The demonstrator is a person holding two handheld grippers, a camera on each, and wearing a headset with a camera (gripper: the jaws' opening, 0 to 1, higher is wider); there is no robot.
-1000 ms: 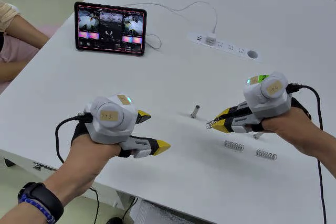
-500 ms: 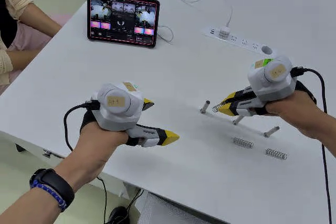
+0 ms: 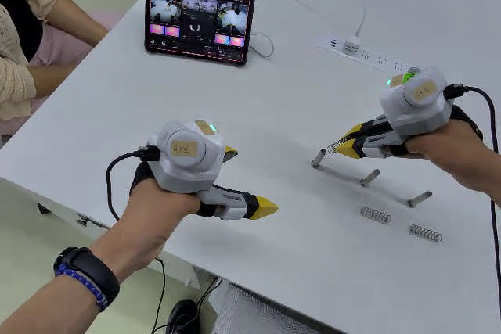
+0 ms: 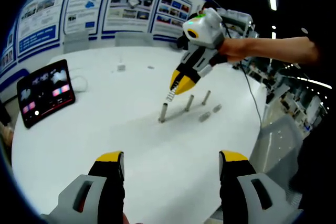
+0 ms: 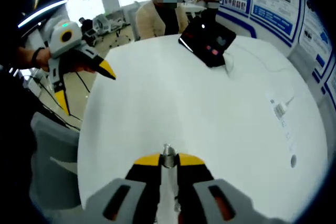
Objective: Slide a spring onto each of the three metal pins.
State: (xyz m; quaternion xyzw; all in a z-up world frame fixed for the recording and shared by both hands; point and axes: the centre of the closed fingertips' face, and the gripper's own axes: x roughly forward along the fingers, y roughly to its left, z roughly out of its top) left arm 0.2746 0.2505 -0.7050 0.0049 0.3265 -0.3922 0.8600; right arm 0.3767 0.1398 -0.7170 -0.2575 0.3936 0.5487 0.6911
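Three short metal pins stand in a row on the white table (image 3: pixel 274 107): the nearest pin (image 3: pixel 318 158) (image 4: pixel 164 113), a middle pin (image 3: pixel 369 177) (image 4: pixel 189 103) and a far pin (image 3: pixel 419 199) (image 4: pixel 206 97). My right gripper (image 3: pixel 344 147) (image 5: pixel 167 159) is shut on a small spring (image 3: pixel 336 147) (image 4: pixel 170 95) (image 5: pixel 167 153), which hangs tilted just above and beside the nearest pin's top. Two loose springs (image 3: pixel 375 214) (image 3: pixel 425 232) lie near the table's front edge. My left gripper (image 3: pixel 249 181) (image 4: pixel 172 158) is open and empty, well left of the pins.
A tablet (image 3: pixel 199 21) (image 4: pixel 44 90) (image 5: pixel 210 40) stands at the back left, with a white power strip (image 3: pixel 364 51) (image 5: pixel 278 109) and cable behind the pins. A person (image 3: pixel 23 37) sits at the table's left side.
My right gripper has carried the spring up and across, from beside the nearest pin at table height to just above its top. The left gripper stays open. The head camera has shifted.
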